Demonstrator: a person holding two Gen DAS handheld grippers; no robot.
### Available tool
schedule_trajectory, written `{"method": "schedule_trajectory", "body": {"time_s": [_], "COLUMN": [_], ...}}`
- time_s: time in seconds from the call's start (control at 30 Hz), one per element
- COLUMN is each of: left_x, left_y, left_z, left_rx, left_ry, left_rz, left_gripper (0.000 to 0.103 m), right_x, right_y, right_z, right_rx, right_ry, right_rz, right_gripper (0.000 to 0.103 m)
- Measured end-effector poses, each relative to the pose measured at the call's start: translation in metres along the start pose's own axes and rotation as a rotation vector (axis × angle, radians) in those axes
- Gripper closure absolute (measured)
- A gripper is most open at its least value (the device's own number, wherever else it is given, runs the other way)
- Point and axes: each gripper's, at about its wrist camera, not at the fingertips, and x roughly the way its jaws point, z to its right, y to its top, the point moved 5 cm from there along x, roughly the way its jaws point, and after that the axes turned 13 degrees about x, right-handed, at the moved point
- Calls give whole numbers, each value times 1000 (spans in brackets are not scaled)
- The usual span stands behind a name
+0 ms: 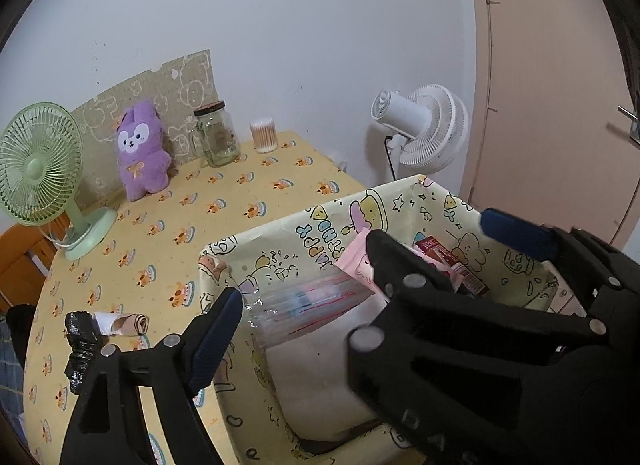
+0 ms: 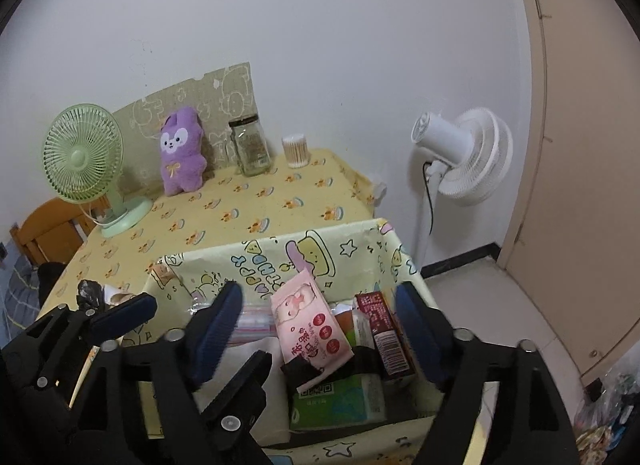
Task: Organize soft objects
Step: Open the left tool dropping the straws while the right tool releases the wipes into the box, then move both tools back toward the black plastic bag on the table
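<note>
Both grippers hover over storage box [image 2: 360, 241], lower centre. Left gripper [image 1: 304, 281] jaws apart, nothing clamped; right gripper [image 2: 320, 317] jaws apart too, empty. Box already holds pink wipes pack [image 2: 308, 325], green tissue pack [image 2: 340, 401], clear bag [image 1: 304, 305]. Purple plush [image 2: 180, 149] upper left on table, not yet stowed; black bag [image 1: 80, 349] lower left also outside.

The bin [image 2: 360, 249] liner shows big outlined letters, upside down from here; they look like "HAPPY", but that is only partly legible. The pink packet [image 2: 308, 325] carries Chinese characters, red circles and some small Latin script, too small to read. There's a QR code on the green pack [image 2: 340, 397], a barcode on the dark red box [image 2: 386, 333], and its white print is illegible. On the backboard [image 2: 192, 105], outline drawings with no readable words.
</note>
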Motion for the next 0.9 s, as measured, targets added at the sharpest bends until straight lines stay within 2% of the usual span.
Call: {"method": "schedule_trajectory", "body": {"time_s": [0.13, 0.9], "left_x": [-7, -64], "left_y": [-1, -15], "left_z": [-2, -32], "left_rx": [2, -44], "left_ry": [10, 63], "left_rz": [14, 115], "left_gripper": [15, 12], "right_x": [-7, -59], "right_y": [0, -3], "right_z": [-4, -49], "right_rx": [-17, -78], "right_ry": [0, 6], "right_rz": [7, 97], "right_gripper": [11, 11]}}
